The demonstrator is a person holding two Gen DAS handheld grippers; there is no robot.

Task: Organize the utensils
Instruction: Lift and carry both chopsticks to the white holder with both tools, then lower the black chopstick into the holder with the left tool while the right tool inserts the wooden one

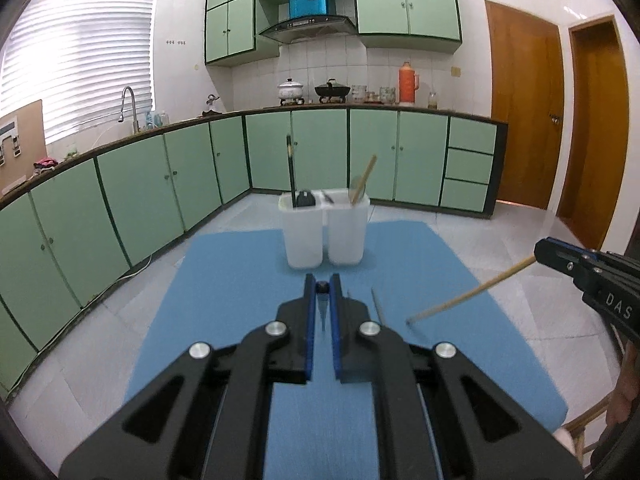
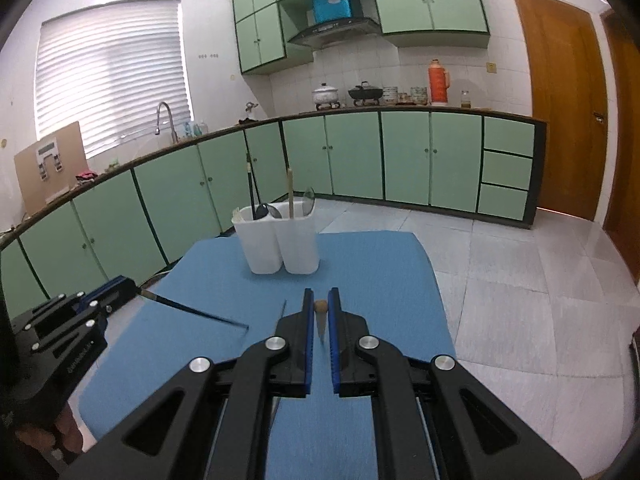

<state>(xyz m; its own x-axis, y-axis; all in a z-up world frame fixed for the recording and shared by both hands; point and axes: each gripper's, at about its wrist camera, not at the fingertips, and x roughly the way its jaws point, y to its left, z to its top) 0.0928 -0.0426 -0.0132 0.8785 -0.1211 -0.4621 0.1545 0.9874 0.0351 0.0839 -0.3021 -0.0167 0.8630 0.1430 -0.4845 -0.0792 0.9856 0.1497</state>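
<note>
Left gripper [image 1: 322, 289] pinching dark chopstick [image 2: 192, 309].

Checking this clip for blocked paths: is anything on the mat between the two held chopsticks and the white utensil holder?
Nothing visible. The left tool grips a dark chopstick, the right tool a wooden chopstick. Only bare blue mat lies before the white holder, whose compartments already hold upright utensils.
</note>
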